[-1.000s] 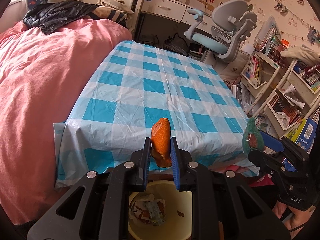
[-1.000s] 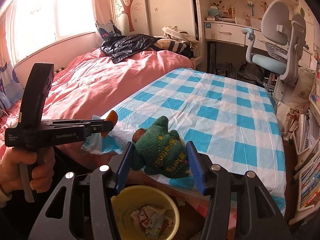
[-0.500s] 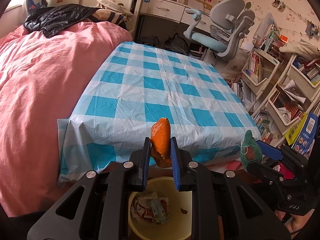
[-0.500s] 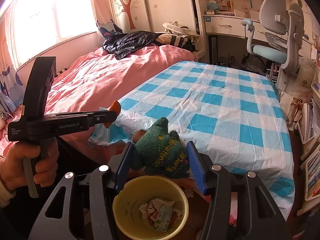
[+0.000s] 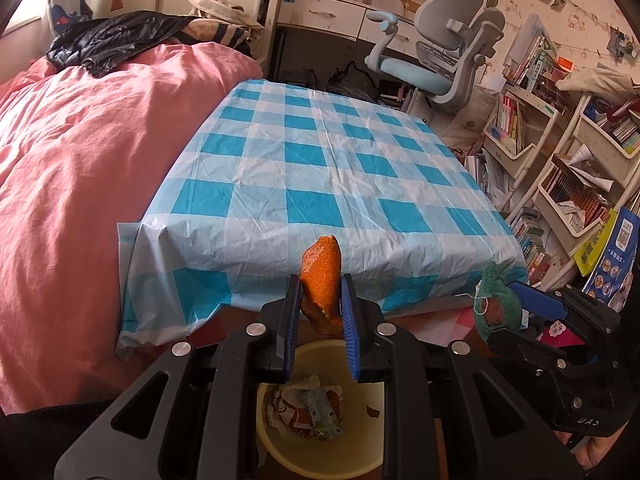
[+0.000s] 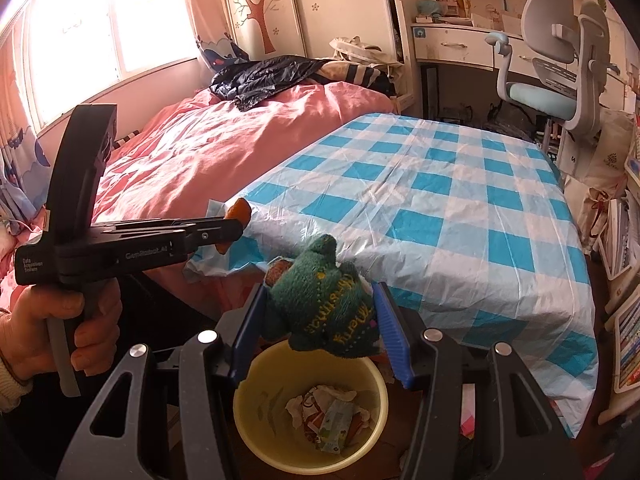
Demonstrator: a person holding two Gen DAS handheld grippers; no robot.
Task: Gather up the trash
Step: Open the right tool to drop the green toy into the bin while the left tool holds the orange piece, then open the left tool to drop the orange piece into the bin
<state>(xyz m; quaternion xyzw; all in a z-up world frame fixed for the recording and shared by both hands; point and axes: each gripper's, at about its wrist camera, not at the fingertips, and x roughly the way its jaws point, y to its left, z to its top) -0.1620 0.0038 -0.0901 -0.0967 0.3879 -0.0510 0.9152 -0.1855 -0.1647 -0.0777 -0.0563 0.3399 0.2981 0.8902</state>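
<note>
My left gripper [image 5: 320,296] is shut on a piece of orange peel [image 5: 322,276] and holds it above the yellow bin [image 5: 280,448]; it also shows in the right wrist view [image 6: 236,226] with the peel [image 6: 239,210]. My right gripper [image 6: 320,312] is shut on a green knitted toy [image 6: 324,308] with yellow lettering, held over the yellow bin [image 6: 256,412]. The toy also shows at the right of the left wrist view [image 5: 496,304]. The bin holds crumpled wrappers [image 6: 328,416].
A table with a blue-and-white checked plastic cloth [image 5: 320,168] stands just beyond the bin. A bed with a pink cover [image 5: 80,160] lies to its left. A grey desk chair [image 5: 440,56] and crowded bookshelves [image 5: 560,160] stand to the right.
Both grippers have drawn back from the table and now sit more directly over the bin. Each still holds its object.
</note>
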